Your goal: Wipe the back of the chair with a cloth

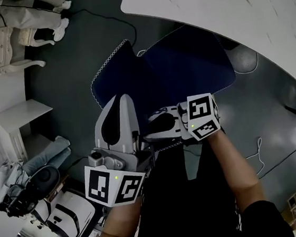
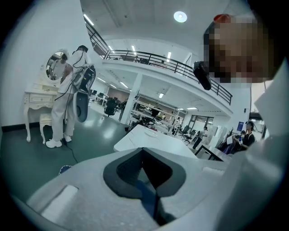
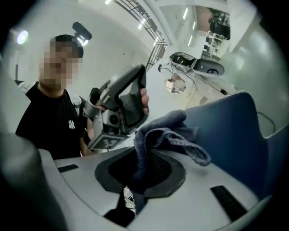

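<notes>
Right gripper view, cloth (image 3: 151, 135) clamped between jaws, beside chair back (image 3: 235, 135)

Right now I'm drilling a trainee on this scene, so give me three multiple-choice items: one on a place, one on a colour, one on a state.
1. In the head view, the table lies:
A) upper right, beyond the chair
B) lower left
C) lower middle

2. The chair is:
A) white
B) red
C) navy

3. The right gripper has its jaws:
A) apart
B) shut on the cloth
C) shut, empty

Answers:
1 A: its white top fills that corner, past the chair.
2 C: its fabric is dark blue in both views that show it.
3 B: the right gripper view shows the cloth pinched between them.
</notes>
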### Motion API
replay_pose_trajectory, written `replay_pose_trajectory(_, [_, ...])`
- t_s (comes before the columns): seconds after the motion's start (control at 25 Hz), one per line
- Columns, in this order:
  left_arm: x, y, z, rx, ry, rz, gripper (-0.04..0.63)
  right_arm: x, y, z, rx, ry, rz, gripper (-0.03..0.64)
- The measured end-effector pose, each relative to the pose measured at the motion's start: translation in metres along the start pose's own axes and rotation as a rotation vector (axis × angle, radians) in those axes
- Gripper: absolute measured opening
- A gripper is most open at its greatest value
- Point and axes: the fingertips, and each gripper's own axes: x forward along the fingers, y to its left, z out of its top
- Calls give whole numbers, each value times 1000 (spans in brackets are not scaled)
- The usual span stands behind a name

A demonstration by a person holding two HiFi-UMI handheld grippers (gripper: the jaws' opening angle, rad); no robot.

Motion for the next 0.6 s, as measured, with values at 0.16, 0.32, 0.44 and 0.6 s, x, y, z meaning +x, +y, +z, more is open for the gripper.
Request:
replay_pose_trajectory(0.16, [7,1,-11,2,11,-2,8,-15,-61,-36,19,111,-236,69])
replay_pose_trajectory(0.32, [12,7,-27,-4,22,1,8,-20,-97,-52,-3,157,-352,70])
replay_pose_trajectory(0.44, [18,9,-38,-4,24,-1,8,-20,-106,-57,-1,133,-325,69])
replay_pose_trajectory(0.6, [29,9,-53,-5,33,-15,8,-31,-128,-68,-25,148,-358,69])
